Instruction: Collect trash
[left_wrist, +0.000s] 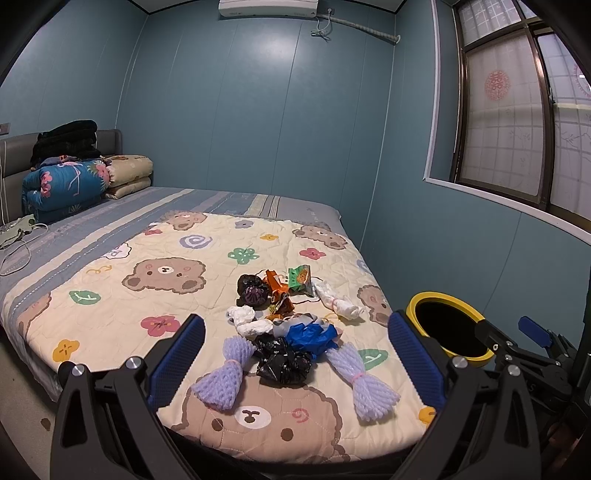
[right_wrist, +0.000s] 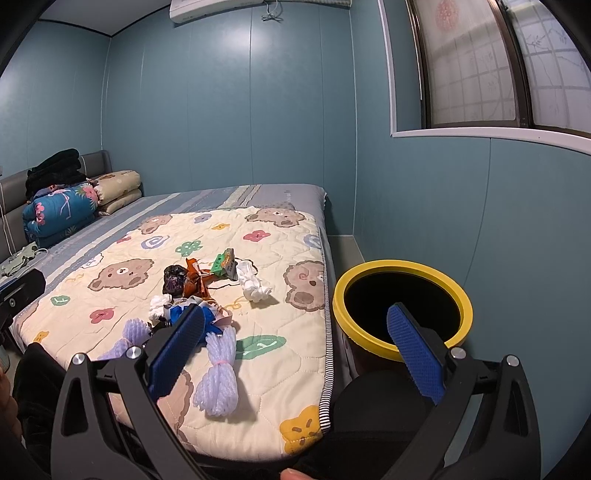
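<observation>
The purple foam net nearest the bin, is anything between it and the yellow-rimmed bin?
Nothing visible. The purple foam net lies on the bear-print quilt, with only bare quilt up to the bed edge; the yellow-rimmed bin stands open just beyond. The right gripper is open and empty.

Bear-print quilt (left_wrist: 155, 295) under and ahead of claw. Folded bedding stack (left_wrist: 70, 181) far ahead-left at headboard. AC unit (left_wrist: 267, 7) high ahead, window (left_wrist: 517, 122) upper right.

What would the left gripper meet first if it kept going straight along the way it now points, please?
Most likely the crumpled black plastic bag in the trash pile on the bear quilt; the open left gripper frames it between two purple foam nets, though depth is uncertain.
</observation>
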